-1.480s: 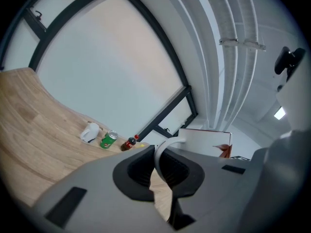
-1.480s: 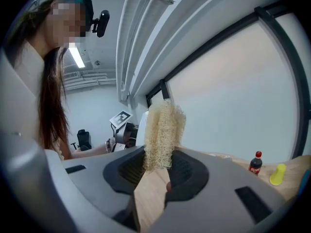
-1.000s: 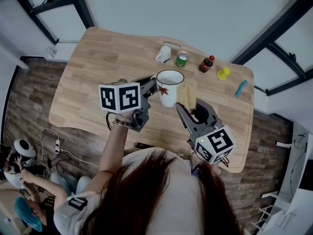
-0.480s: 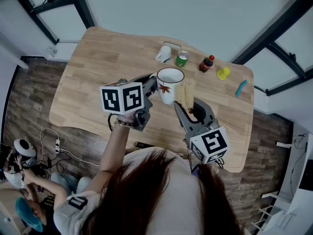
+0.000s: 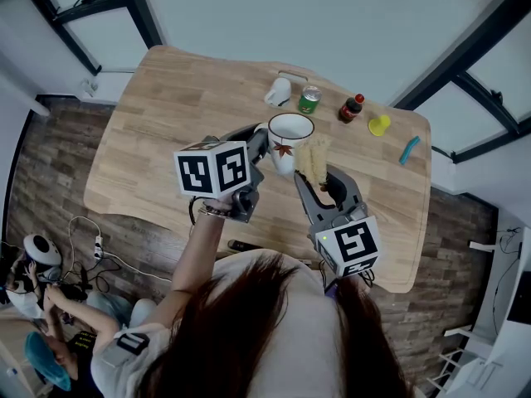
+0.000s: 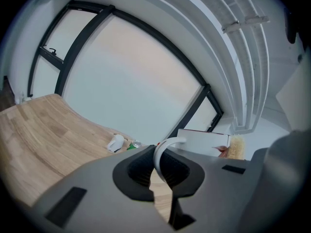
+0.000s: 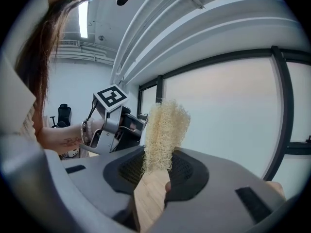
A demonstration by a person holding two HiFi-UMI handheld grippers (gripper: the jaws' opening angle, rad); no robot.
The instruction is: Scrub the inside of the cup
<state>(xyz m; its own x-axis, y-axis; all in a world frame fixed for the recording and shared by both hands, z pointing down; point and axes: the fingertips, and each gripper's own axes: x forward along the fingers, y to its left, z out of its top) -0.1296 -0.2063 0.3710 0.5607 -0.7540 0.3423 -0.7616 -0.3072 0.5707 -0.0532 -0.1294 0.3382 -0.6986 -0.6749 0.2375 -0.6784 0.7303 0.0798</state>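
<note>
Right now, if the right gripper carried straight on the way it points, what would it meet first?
Probably the cup: the right gripper holds a scrubber just beside it. Its own view shows window ahead, so it may slip past.

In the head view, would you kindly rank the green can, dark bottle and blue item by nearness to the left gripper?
1. green can, straight ahead.
2. dark bottle, right of the can.
3. blue item, farthest right.
</note>
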